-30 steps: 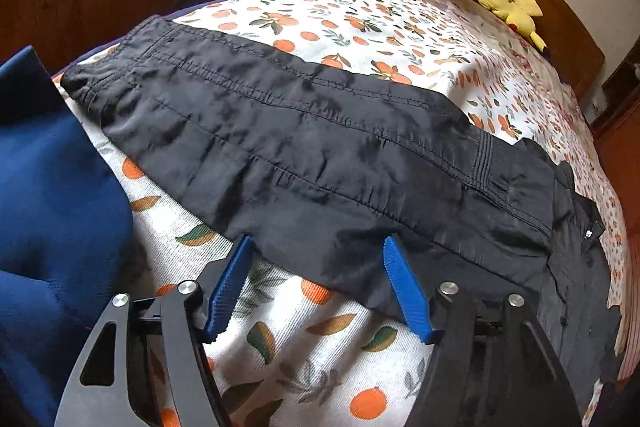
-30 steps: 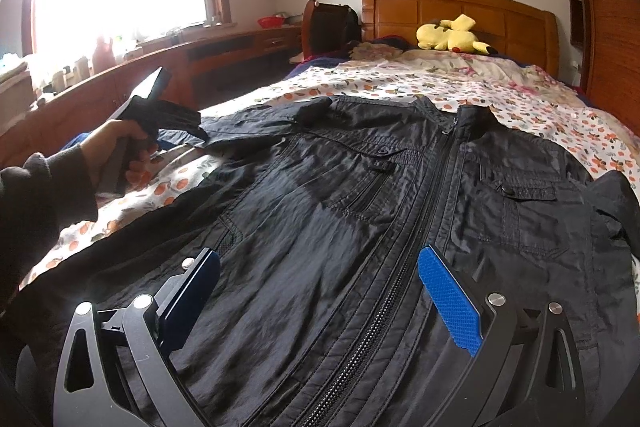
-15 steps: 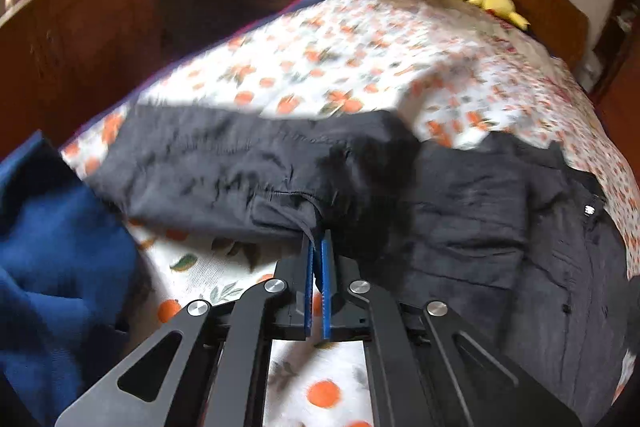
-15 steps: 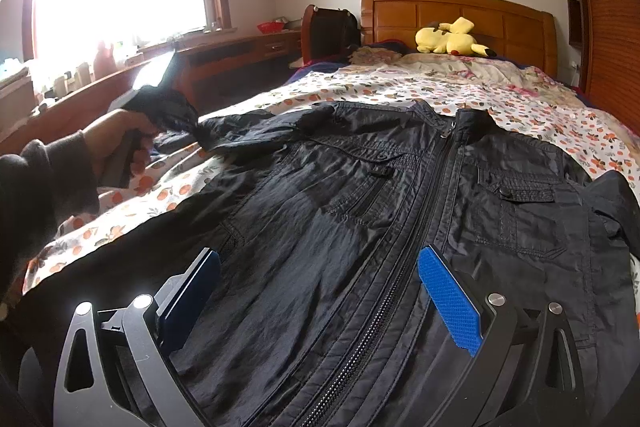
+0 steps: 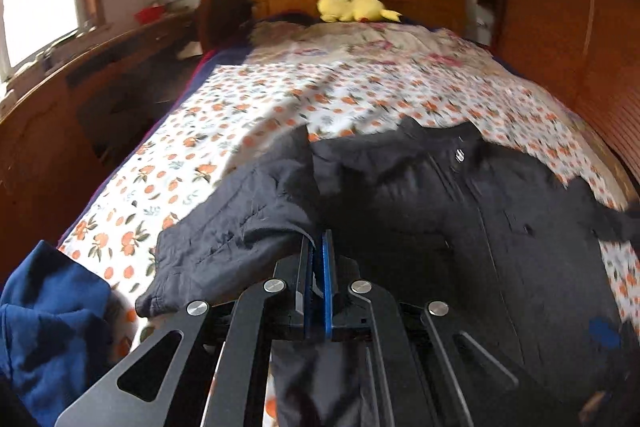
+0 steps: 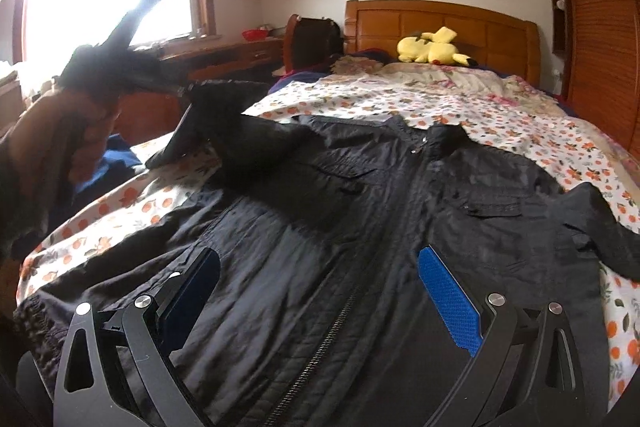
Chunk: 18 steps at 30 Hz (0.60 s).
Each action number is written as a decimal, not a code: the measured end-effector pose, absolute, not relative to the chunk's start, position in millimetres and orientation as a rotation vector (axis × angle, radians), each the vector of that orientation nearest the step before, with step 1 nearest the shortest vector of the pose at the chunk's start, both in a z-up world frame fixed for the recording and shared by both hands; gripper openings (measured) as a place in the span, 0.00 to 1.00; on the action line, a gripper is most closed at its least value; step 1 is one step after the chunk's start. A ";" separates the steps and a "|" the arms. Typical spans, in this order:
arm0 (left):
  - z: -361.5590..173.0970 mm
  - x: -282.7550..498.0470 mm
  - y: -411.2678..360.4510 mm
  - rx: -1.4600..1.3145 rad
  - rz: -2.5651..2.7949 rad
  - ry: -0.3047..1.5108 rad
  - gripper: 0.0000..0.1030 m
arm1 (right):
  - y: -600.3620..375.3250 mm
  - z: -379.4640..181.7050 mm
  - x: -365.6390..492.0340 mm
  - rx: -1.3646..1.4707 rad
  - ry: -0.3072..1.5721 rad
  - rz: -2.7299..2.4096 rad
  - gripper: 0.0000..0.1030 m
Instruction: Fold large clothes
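Right wrist view shows the wide bed (image 6: 500,131), covered in a white sheet printed with oranges and leaves, and on it the large black jacket (image 6: 360,211) of thin, crinkled woven cloth, lying face up with its zip running from the collar towards the camera. A second ago the jacket's left sleeve (image 5: 240,223) lay flat and straight across the sheet; now it is lifted and drawn in over the jacket's chest, with its cuff end hanging down near a rumpled deep blue garment (image 5: 48,323) at the bed's edge. The person's left hand (image 6: 80,123) has gone from low beside the bed to raised against the bright window, wrist rolled, and is blurred.

Left wrist view shows the left gripper (image 5: 317,247), black-framed with blue ribbed pads, which stood wide a second ago; its fingers are now pressed together on a fold of the sleeve. The right gripper (image 6: 320,287) has barely shifted: it hovers low over the jacket's hem, fingers spread wide either side of the zip, nothing between them. A yellow plush toy (image 6: 432,47) rests against the wooden headboard (image 6: 440,19).
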<state>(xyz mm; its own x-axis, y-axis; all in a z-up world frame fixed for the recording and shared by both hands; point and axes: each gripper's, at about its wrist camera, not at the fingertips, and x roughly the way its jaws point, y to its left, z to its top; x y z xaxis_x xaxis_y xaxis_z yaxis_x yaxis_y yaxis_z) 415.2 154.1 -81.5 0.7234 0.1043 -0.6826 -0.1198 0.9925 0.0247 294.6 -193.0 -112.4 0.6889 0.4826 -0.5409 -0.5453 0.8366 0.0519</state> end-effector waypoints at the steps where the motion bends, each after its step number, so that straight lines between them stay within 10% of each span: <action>1: -84.4 410.6 149.0 -0.018 0.113 0.758 0.08 | -195.2 -112.6 296.0 -0.111 0.573 0.574 0.93; 6: -93.1 382.0 151.3 -0.034 0.077 0.760 0.18 | -194.7 -114.2 297.8 -0.107 0.579 0.581 0.93; 9: -93.1 364.3 162.6 -0.043 0.089 0.731 0.48 | -193.3 -114.4 296.5 -0.113 0.578 0.589 0.93; 18: -119.7 374.6 241.6 -0.041 0.287 0.763 0.59 | -189.1 -121.0 298.8 -0.124 0.592 0.587 0.93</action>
<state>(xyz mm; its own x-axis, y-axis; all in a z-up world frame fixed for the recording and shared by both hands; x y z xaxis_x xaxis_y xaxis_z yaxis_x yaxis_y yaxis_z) 374.6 241.6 -119.7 0.6858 0.2409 -0.6867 -0.2707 0.9604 0.0666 298.8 -189.1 -121.0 0.6725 0.4858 -0.5584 -0.5548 0.8302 0.0541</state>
